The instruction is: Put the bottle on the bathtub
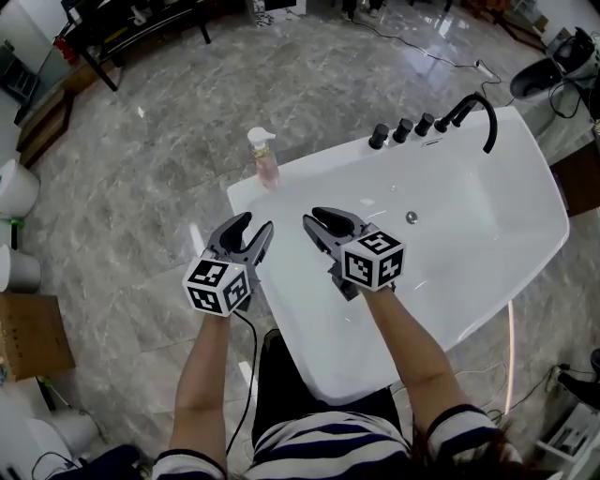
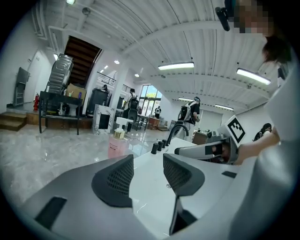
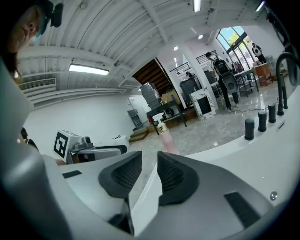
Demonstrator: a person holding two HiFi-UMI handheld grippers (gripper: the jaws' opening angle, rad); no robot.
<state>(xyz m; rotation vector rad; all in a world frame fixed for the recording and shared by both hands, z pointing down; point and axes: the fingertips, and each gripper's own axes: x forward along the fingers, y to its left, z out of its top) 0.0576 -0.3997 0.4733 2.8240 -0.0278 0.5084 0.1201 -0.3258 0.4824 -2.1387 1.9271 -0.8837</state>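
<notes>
A pink pump bottle (image 1: 263, 159) stands upright on the far left corner of the white bathtub's (image 1: 539, 169) rim. It shows ahead of the jaws in the left gripper view (image 2: 116, 143) and, blurred, in the right gripper view (image 3: 167, 138). My left gripper (image 1: 255, 228) hovers just outside the tub's left rim, a short way in front of the bottle, open with nothing between its pads. Over the basin beside it my right gripper (image 1: 324, 221) is also open and empty. Neither touches the bottle. The left gripper (image 2: 147, 176) and the right gripper (image 3: 149, 176) each show a bare gap.
A black faucet (image 1: 474, 111) and three black knobs (image 1: 401, 131) line the tub's far rim; a drain (image 1: 411, 217) sits in the basin. On the marble floor are a cardboard box (image 1: 33, 337) and white buckets (image 1: 14, 187) at left, and a dark bench (image 1: 122, 28) at the back.
</notes>
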